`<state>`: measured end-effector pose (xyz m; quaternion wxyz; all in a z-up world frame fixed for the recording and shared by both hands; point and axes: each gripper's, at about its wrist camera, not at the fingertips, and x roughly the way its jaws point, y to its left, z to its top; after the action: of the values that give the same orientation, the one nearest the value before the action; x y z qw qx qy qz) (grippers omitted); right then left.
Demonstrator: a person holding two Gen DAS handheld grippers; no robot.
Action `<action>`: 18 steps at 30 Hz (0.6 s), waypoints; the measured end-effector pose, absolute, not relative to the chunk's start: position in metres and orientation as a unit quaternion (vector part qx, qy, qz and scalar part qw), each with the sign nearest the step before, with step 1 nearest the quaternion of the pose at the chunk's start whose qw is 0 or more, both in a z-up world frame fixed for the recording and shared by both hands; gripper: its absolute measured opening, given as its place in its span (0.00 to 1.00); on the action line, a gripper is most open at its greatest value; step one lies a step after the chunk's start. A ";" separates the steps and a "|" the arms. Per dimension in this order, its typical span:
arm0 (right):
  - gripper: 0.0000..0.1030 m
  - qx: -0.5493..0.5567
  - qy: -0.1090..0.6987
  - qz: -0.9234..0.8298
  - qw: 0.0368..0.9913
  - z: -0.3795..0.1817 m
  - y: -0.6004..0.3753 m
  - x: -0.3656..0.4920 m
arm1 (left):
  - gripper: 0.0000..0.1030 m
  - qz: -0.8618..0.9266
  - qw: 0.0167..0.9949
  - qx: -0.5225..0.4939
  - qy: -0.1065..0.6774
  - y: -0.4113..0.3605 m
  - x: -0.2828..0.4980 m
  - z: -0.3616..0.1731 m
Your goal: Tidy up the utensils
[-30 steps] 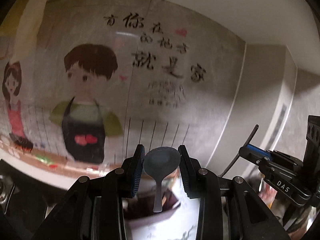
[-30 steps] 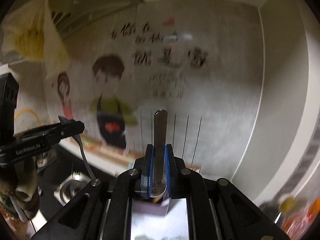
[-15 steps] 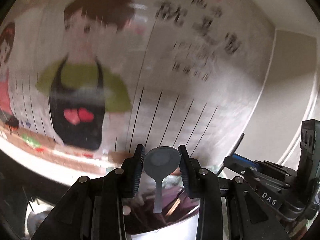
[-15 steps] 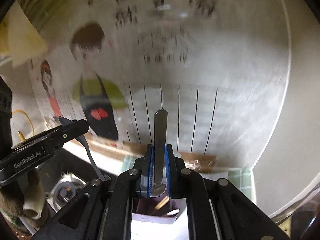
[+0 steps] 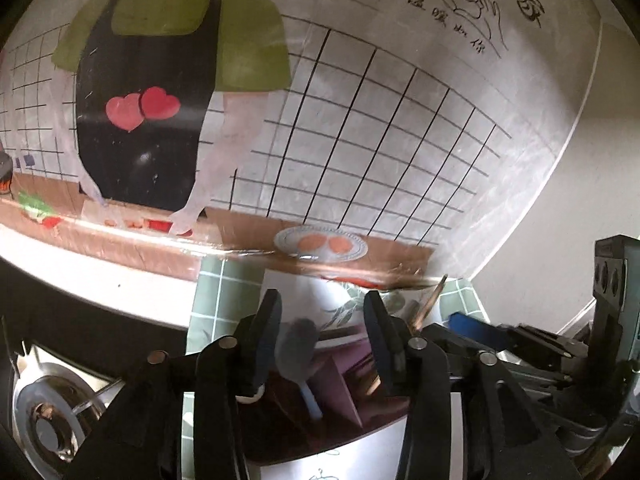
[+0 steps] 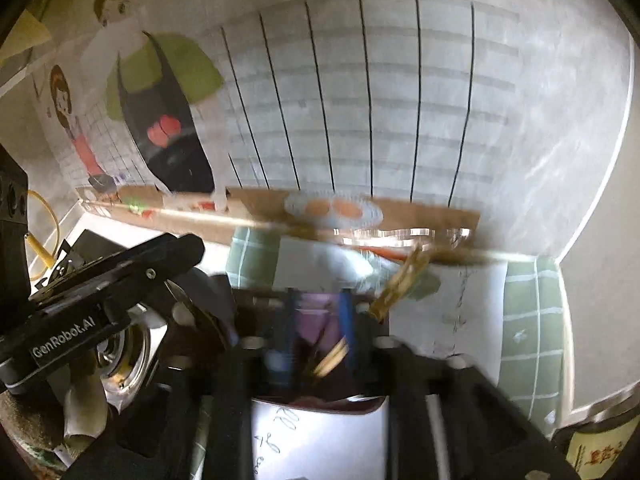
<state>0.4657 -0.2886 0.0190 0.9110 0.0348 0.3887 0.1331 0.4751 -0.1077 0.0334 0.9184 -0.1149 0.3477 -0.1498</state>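
Now both grippers' fingers [image 5: 266, 332] freshly parted, grey round-bowled spoon [image 5: 295, 350] loose between left pair.

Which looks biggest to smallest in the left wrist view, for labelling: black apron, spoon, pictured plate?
1. Black apron, by far.
2. Pictured plate.
3. Spoon, blurred and near the camera, so its rank against the plate is unsure.

A cartoon wall poster [image 5: 168, 92] hangs behind a green checked cloth [image 5: 212, 292] and a steel burner [image 5: 44, 416].
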 end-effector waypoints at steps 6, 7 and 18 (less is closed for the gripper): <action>0.61 0.036 0.358 0.109 0.927 0.033 -0.304 0.426 | 0.61 -0.126 0.934 -0.095 0.322 -0.098 0.427 0.051; 0.65 0.036 0.349 0.103 0.931 0.036 -0.307 0.415 | 0.68 -0.117 0.938 -0.084 0.316 -0.097 0.411 0.053; 0.97 0.022 0.295 0.043 0.954 0.026 -0.317 0.265 | 1.00 -0.033 0.959 -0.017 0.283 -0.098 0.254 0.023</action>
<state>0.2648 -0.3175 0.0256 0.9541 0.0220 0.2954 0.0430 0.2539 -0.0975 0.0232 0.9585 -0.0173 0.2825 -0.0331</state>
